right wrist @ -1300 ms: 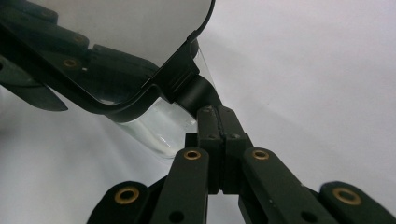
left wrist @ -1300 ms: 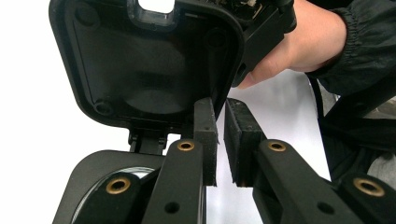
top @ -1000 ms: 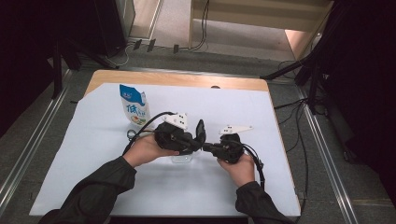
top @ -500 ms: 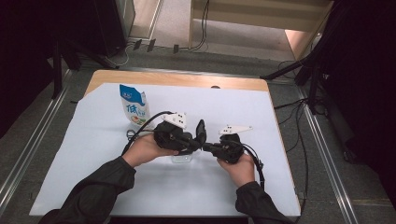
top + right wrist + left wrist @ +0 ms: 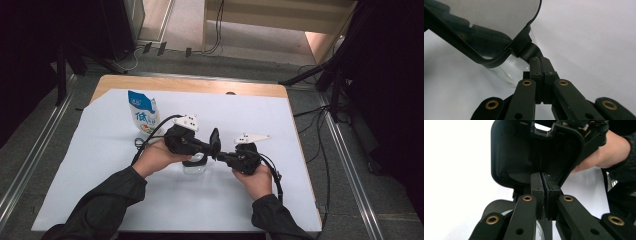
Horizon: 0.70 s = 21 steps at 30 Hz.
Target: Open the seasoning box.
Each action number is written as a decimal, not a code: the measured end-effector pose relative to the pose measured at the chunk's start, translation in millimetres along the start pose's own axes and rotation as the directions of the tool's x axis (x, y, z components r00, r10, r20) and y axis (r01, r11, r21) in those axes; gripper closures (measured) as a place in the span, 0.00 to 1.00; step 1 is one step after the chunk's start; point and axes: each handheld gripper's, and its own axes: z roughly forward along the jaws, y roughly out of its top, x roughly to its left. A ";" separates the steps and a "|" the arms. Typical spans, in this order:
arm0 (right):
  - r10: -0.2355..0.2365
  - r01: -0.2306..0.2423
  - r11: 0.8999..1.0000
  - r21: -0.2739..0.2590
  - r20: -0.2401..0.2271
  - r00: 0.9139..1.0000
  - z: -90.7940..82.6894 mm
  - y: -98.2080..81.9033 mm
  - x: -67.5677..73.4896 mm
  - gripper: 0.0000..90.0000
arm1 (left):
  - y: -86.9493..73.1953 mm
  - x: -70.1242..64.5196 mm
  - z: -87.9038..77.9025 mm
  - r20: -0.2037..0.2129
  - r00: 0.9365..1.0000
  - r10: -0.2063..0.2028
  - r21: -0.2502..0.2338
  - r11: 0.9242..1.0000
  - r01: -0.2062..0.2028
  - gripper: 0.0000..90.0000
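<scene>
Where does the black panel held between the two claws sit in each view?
High view: black panel, upright at centre.
Left gripper view: panel, upper centre, dark side facing the camera.
Right gripper view: panel, upper left, grey face.
Shared landmark: clear glass container under it.

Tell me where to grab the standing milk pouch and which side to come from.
Take the pouch by its blue top band, coming down from above, the tool's jaws closing across front and back. It stands upright, looks flat and thin at the top and fuller lower down, so the top is probably the surer pinch.
</scene>
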 end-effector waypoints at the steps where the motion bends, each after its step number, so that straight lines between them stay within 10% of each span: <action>1: 0.000 0.000 1.000 -0.002 0.005 1.000 0.4 -0.1 0.8 1.00 | 0.3 0.1 2.3 0.003 1.000 0.000 0.001 1.000 0.000 0.99; 11: -0.020 0.020 1.000 -0.017 0.006 1.000 -2.7 2.8 2.7 1.00 | -1.4 1.5 -7.8 0.008 1.000 -0.007 0.010 1.000 0.006 0.94; 21: -0.013 0.016 0.998 -0.068 0.040 0.999 -22.9 9.5 -8.7 0.81 | -17.3 8.7 -43.8 -0.087 0.994 -0.063 -0.048 0.997 0.059 0.82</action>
